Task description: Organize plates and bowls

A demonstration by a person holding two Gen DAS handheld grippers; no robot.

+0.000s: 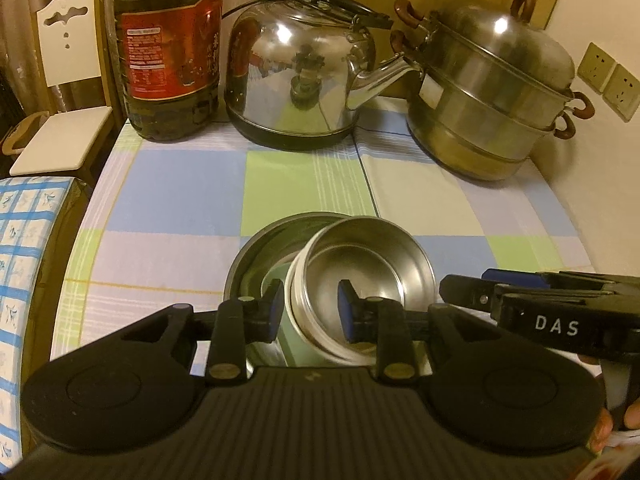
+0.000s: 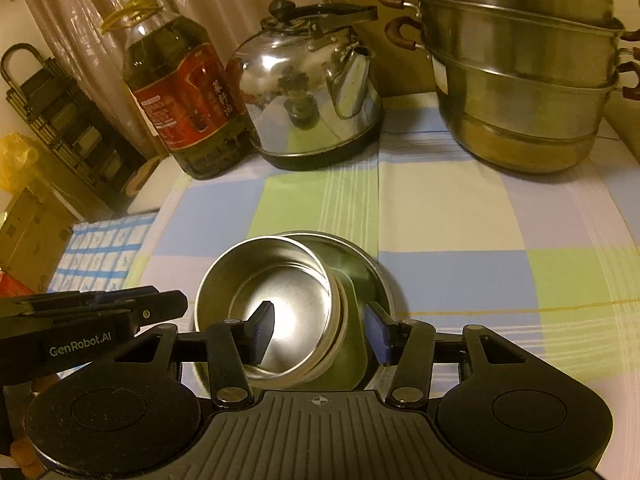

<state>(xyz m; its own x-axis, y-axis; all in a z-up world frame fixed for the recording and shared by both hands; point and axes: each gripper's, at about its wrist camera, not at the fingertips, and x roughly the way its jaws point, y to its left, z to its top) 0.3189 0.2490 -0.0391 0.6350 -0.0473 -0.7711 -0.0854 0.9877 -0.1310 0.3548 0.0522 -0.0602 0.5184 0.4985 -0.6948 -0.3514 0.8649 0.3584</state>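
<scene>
- On the tabletop (image 1: 176, 184), left wrist view: a small bowl (image 1: 360, 276) lies tilted inside a wide bowl (image 1: 256, 248), mouth toward the camera. The left gripper (image 1: 310, 312) has its jaws spread, straddling the rim without pinching. Best to back off straight, I judge.
- Right wrist view: the right gripper (image 2: 320, 330) has its jaws spread, free of both bowls; the small bowl's axis leans toward the viewer.

A small steel bowl (image 1: 360, 280) sits tilted inside a larger bowl (image 1: 256, 252), between the left gripper's (image 1: 310, 312) parted jaws.
</scene>
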